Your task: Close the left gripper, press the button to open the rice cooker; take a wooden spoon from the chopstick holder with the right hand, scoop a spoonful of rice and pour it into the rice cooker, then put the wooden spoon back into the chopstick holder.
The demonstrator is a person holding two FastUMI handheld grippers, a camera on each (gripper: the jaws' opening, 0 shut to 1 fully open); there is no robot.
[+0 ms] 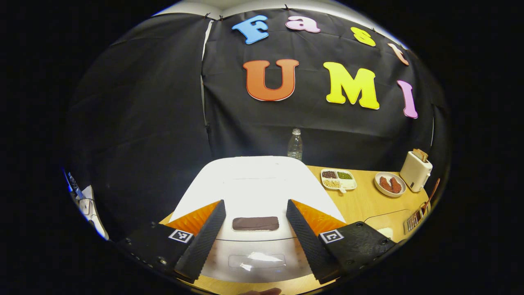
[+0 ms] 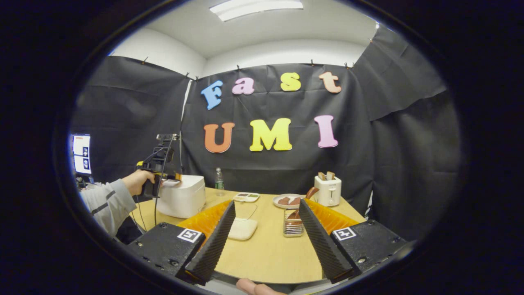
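Two grippers are up, and neither has anything in it. The left gripper (image 1: pixel 254 233) hangs right over the front of the white rice cooker (image 1: pixel 258 184), its fingers spread wide to either side of the dark button (image 1: pixel 255 223) on the closed lid. I'd say it is lined up that way so the tips can come together and push down as one blunt point; that closing has not been done yet. In the right gripper view the hand (image 2: pixel 137 182) holding that tool sits at the cooker's (image 2: pixel 182 200) near edge, sleeve (image 2: pixel 106 205) reaching in from the side.

The right gripper (image 2: pixel 266 241) waits low over the wooden table (image 2: pixel 262 258), jaws wide apart, aimed at the wire chopstick holder (image 2: pixel 293 224), where the wooden spoon (image 2: pixel 311 192) stands handle-up, an easy reach once the lid lifts. Just left of it sits the clear container of rice (image 2: pixel 242 221), between holder and cooker, so the scoop-and-carry path looks short. A toaster (image 2: pixel 327 190), a plate (image 2: pixel 288 200) and a water bottle (image 2: pixel 219 180) stand farther back.
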